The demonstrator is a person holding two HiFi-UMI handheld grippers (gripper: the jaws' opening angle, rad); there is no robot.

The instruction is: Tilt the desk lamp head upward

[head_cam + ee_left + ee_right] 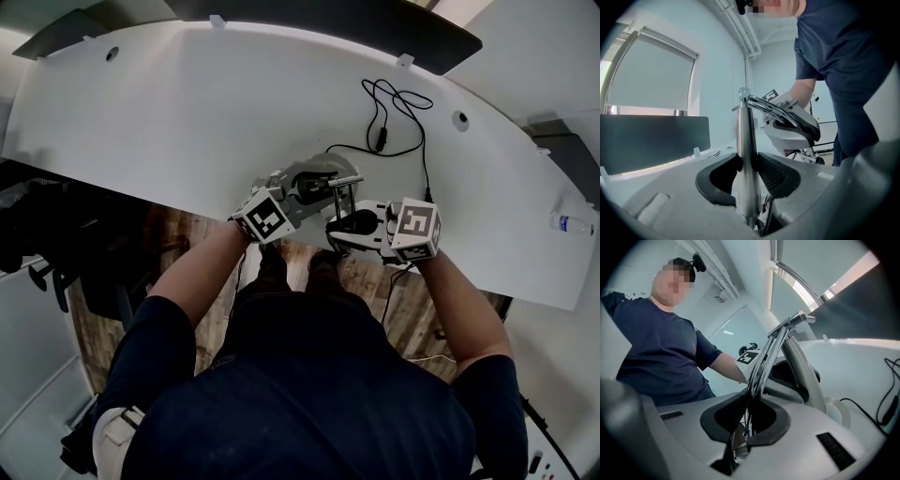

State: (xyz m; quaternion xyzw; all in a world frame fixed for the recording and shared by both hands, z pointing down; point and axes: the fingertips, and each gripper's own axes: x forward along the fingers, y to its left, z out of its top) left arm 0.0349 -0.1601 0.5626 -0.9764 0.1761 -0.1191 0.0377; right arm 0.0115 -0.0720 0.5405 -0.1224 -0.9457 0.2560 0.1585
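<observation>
Grippers crowd the desk lamp in the head view, so only its round base and a bit of chrome show near the front edge of the white desk, between the two marker cubes. The left gripper is clamped on the lamp's upright pole, both dark pads pressed against the metal. The pole's foot drops out of sight below the jaws. From the knob at the pole's top a slim chrome upper arm slopes down to the right and disappears into the right gripper. In the right gripper view the narrow jaws pinch those thin chrome bars, and the pole rises just behind them. The bars' lower end is lost in shadow between the pads, so I cannot tell whether the grip sits on the lamp head itself or on its arm. A black cable loops over the desk behind the lamp, and its near end is hidden by the right gripper. A small bottle lies at the desk's far right corner, too small to make out clearly.
</observation>
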